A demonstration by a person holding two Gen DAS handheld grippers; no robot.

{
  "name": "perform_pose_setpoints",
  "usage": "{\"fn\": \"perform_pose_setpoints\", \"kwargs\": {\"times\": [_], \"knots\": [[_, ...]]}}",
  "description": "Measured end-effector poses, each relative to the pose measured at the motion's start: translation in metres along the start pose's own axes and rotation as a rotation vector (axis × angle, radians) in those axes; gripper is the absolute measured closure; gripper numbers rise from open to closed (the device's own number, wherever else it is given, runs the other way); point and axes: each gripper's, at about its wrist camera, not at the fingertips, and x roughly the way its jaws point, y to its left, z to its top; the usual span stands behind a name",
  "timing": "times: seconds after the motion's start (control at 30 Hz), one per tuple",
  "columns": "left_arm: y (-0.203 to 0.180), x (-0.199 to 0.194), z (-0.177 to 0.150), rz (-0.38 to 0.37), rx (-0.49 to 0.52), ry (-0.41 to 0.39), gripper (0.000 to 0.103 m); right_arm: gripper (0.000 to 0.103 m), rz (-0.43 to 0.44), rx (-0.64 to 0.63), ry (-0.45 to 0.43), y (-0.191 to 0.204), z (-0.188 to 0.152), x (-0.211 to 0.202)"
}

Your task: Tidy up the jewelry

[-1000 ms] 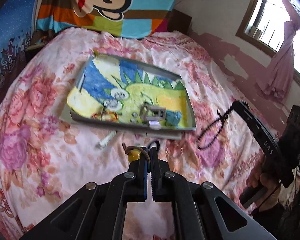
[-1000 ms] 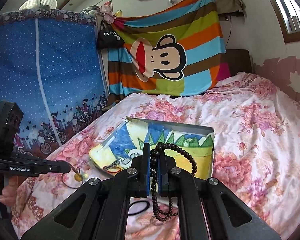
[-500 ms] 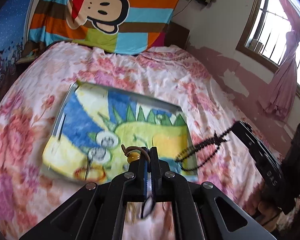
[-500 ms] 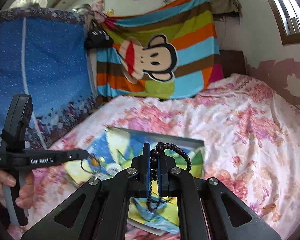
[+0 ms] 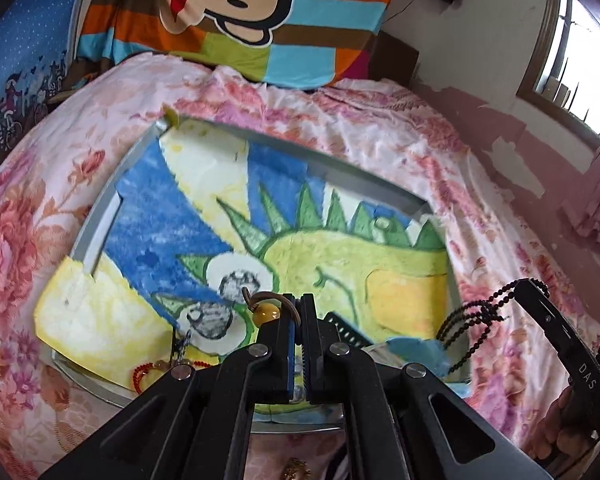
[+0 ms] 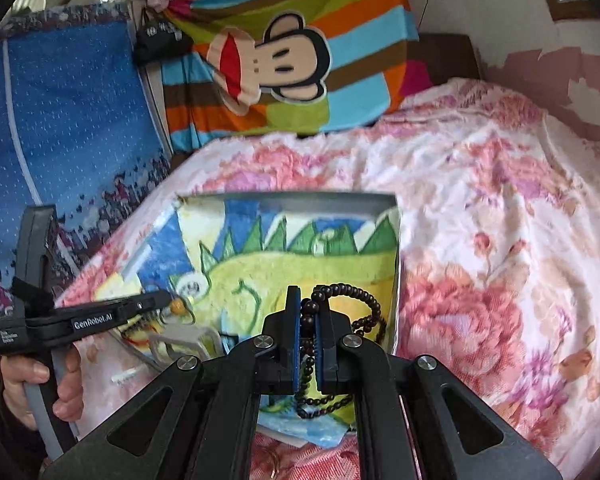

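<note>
A grey tray (image 5: 100, 216) lined with a dinosaur drawing lies on the floral bed. My left gripper (image 5: 299, 300) is shut on a brown cord with a yellow bead (image 5: 265, 313) and hovers over the tray's near part; it also shows in the right wrist view (image 6: 168, 300). My right gripper (image 6: 308, 300) is shut on a dark bead bracelet (image 6: 352, 300) above the tray's near right corner (image 6: 394, 240). In the left wrist view the bracelet (image 5: 472, 320) dangles from the right gripper (image 5: 528, 286). A red bead string (image 5: 148, 370) and a grey clip (image 6: 180, 340) lie in the tray.
The floral bedspread (image 6: 500, 240) surrounds the tray. A striped monkey blanket (image 5: 236, 12) hangs at the head. A blue curtain (image 6: 60, 120) is on the left, a window (image 5: 572, 60) on the right. A white stick (image 6: 126, 376) and a ring (image 6: 270, 460) lie on the bed before the tray.
Both grippers have moved forward and lower toward the tray, each still holding its piece. The tray now looms larger in both views.
</note>
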Motion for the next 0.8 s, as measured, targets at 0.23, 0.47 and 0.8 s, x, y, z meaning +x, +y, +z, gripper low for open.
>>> {"fn": "perform_pose_setpoints", "kwargs": {"times": [0.23, 0.47, 0.8], "knots": [[0.003, 0.017, -0.013, 0.015, 0.016, 0.041, 0.100, 0.097, -0.025, -0.004, 0.136, -0.001, -0.015, 0.024], [0.010, 0.024, -0.024, 0.024, 0.001, 0.079, 0.100, 0.064, -0.058, -0.017, 0.169, 0.000, -0.021, 0.027], [0.017, 0.003, -0.029, 0.024, -0.050, 0.034, 0.051, 0.047, -0.106, -0.064, 0.116, 0.007, -0.016, 0.001]]}}
